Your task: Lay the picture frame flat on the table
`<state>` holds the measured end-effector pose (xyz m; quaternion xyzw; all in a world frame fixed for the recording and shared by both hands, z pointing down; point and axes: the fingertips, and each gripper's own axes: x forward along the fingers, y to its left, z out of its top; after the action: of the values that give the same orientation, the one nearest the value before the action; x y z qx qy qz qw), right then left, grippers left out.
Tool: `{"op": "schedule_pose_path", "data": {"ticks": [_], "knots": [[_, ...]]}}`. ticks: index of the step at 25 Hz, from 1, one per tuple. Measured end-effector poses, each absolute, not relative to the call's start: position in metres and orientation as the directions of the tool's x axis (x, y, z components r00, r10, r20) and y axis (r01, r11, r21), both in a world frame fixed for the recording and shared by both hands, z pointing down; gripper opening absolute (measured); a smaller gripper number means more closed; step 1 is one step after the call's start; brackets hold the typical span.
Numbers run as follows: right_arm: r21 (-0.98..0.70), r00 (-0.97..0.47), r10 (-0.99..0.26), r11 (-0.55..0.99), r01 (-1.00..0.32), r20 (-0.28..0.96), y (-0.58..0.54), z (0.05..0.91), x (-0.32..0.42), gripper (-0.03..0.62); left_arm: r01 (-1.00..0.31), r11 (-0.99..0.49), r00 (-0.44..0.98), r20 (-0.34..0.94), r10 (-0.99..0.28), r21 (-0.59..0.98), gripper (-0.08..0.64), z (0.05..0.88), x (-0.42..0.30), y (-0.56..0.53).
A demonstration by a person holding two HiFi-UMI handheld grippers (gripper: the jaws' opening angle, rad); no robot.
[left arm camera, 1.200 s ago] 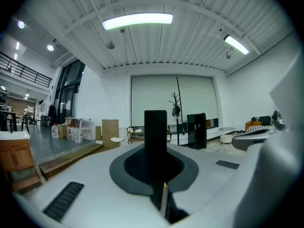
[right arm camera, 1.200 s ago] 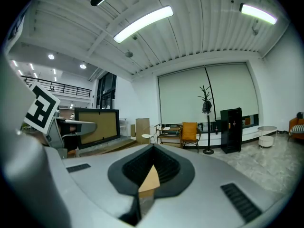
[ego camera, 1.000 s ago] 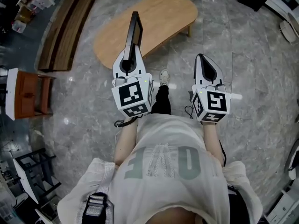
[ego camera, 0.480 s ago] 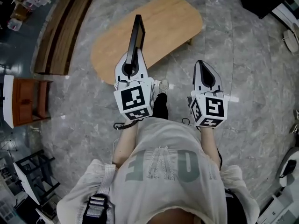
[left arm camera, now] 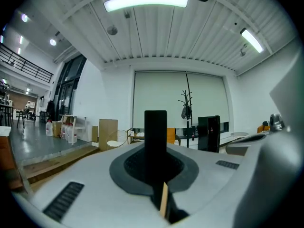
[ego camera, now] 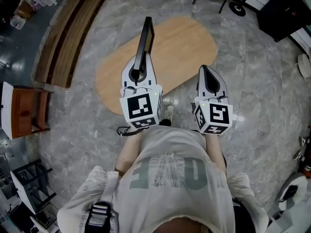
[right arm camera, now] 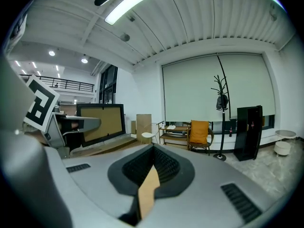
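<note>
The picture frame [ego camera: 145, 40] is black-edged and stands upright on edge above the near part of the oval wooden table [ego camera: 189, 42]. My left gripper [ego camera: 139, 71] is shut on its lower end. In the left gripper view the frame [left arm camera: 155, 139] shows edge-on as a black bar rising between the jaws. In the right gripper view the frame [right arm camera: 100, 122] shows its tan face at the left, with the left gripper [right arm camera: 78, 123] on it. My right gripper [ego camera: 208, 76] hovers to the right at the table's near edge, shut and holding nothing.
Long wooden benches [ego camera: 63, 33] run along the left, and a brown cabinet [ego camera: 26, 108] stands nearer. The person's shoe [ego camera: 167, 113] is on the marble floor below the grippers. Far ahead stand an orange chair [right arm camera: 199, 133], a coat stand [right arm camera: 219, 122] and a black cabinet [right arm camera: 249, 132].
The person has stepped towards the table, which now lies closer under the grippers. Both grippers have kept their hold and spacing, and the frame is still upright in the left one.
</note>
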<state>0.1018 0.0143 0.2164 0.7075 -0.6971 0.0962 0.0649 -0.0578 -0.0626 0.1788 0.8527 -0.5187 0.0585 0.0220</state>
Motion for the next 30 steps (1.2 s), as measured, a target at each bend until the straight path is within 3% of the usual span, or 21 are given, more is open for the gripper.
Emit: {"op": "schedule_pose_path", "data": {"ticks": [10,30], "knots": [[-0.06,-0.046,-0.97,0.033,-0.998,0.238,-0.032,0.225,0.11,0.006,-0.898,-0.439,0.433,0.116,-0.894,-0.028,0.018,0.178,-0.041,-0.098],[-0.014,-0.26,-0.953,0.261,-0.965,0.156,-0.09,0.198,0.168,0.006,-0.971,-0.238,0.233,0.112,-0.966,-0.035,0.018,0.179,0.013,-0.109]]}}
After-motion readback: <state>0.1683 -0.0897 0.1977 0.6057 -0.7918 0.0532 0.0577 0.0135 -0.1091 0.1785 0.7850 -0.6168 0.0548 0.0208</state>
